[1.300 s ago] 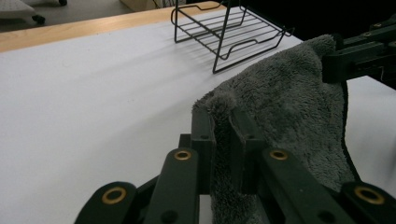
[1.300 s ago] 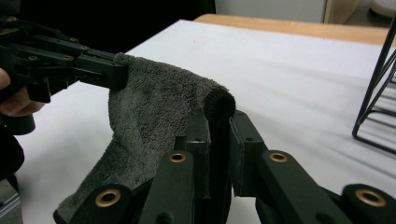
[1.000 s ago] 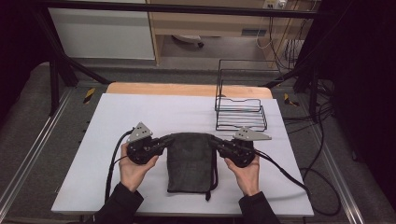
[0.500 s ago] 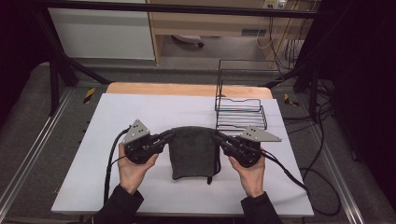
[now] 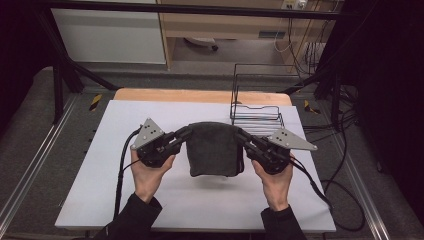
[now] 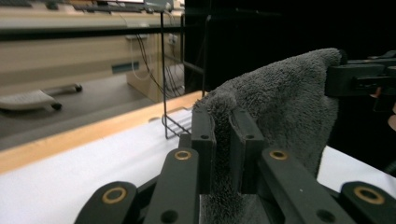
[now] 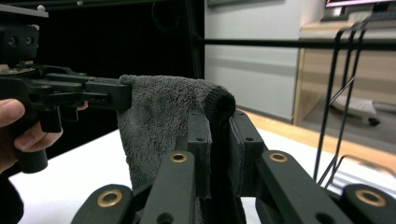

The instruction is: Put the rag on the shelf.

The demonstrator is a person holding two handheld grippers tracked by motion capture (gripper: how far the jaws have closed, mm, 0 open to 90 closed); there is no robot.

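Dark grey towel (image 5: 214, 149) hung in the air above the white table (image 5: 100, 185), lower edge off the surface, a faint shadow beneath. Left gripper (image 5: 181, 135) clamped one top corner, right gripper (image 5: 243, 137) the other; both gripper views showed cloth pinched between closed jaws. Corners were held level and apart, probably so the cloth would hang flat for folding or draping. Black wire rack (image 5: 256, 107) stood just behind, to the right.
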